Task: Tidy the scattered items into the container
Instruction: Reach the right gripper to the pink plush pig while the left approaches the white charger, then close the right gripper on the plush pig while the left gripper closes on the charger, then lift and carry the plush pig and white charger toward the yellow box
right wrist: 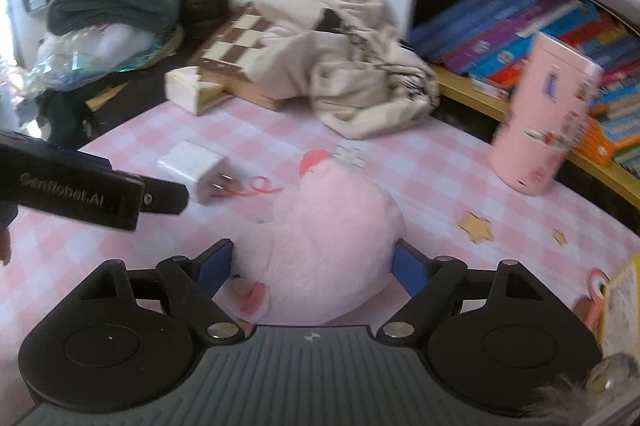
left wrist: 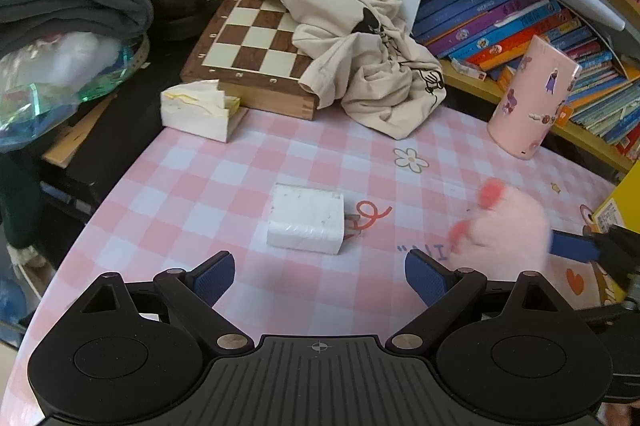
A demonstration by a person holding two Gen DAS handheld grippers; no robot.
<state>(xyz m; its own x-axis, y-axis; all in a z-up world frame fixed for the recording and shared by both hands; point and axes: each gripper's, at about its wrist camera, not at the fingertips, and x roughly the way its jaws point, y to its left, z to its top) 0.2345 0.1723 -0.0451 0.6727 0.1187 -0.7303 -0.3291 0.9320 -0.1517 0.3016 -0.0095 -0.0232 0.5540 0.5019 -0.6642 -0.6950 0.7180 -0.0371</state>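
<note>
A pink plush toy (right wrist: 324, 238) with red feet sits between my right gripper's (right wrist: 312, 266) blue fingers, which are closed against its sides. In the left wrist view the toy (left wrist: 508, 230) is blurred at the right, held by the right gripper (left wrist: 576, 246). A white charger plug (left wrist: 306, 220) lies on the pink checked tablecloth just ahead of my left gripper (left wrist: 320, 276), which is open and empty. The charger also shows in the right wrist view (right wrist: 194, 165), with the left gripper (right wrist: 100, 189) beside it. A pink cylindrical container (left wrist: 534, 97) stands at the right, also in the right wrist view (right wrist: 544, 121).
A chessboard (left wrist: 248, 45) with a cream cloth bag (left wrist: 360, 37) on it lies at the back. A tissue box (left wrist: 198, 109) sits at the table's back left edge. Bookshelves (left wrist: 520, 25) line the right. A yellow box (left wrist: 624, 201) stands at the far right.
</note>
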